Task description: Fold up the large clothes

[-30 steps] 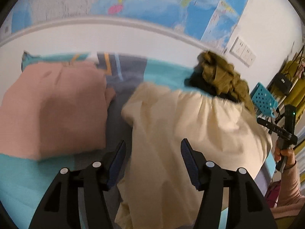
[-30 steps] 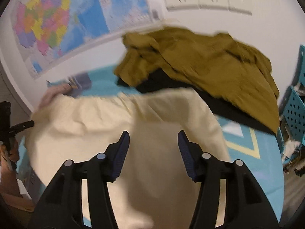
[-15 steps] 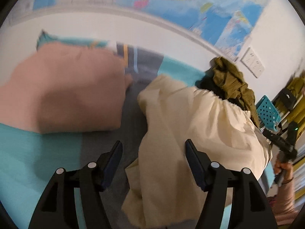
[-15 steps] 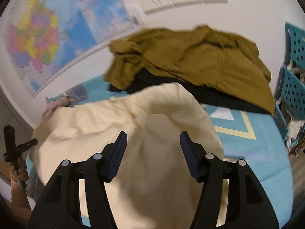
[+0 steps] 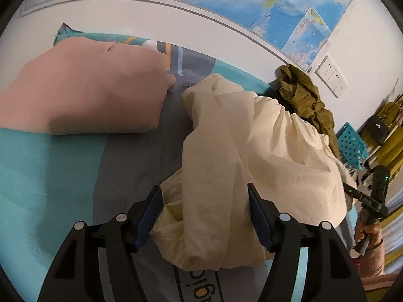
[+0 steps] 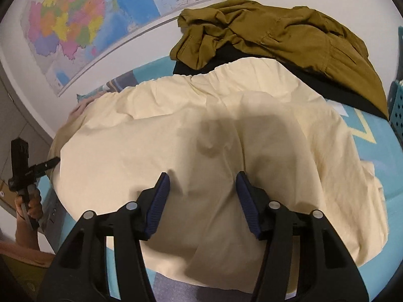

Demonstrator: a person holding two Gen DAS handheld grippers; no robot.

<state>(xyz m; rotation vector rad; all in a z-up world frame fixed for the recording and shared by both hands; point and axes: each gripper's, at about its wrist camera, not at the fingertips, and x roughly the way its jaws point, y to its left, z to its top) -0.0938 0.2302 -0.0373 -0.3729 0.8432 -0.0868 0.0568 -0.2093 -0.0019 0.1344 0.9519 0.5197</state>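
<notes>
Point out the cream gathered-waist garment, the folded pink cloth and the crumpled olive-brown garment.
cream gathered-waist garment (image 6: 226,136): right wrist view, its broad middle.
folded pink cloth (image 5: 83,88): left wrist view, its flat top.
crumpled olive-brown garment (image 6: 289,35): right wrist view, its rumpled centre.

Between my left tongs, on the grey band of the bed cover (image 5: 131,161), I can see part of a printed word, upside down from where I stand; it looks like "oigu" with an orange dot, but the cream cloth (image 5: 252,151) hides the rest and I cannot read it whole. The wall map (image 6: 75,25) carries small print and a barcode near its lower edge, all too small and blurred for me to make out. Nothing else in either view bears lettering I can read.
</notes>
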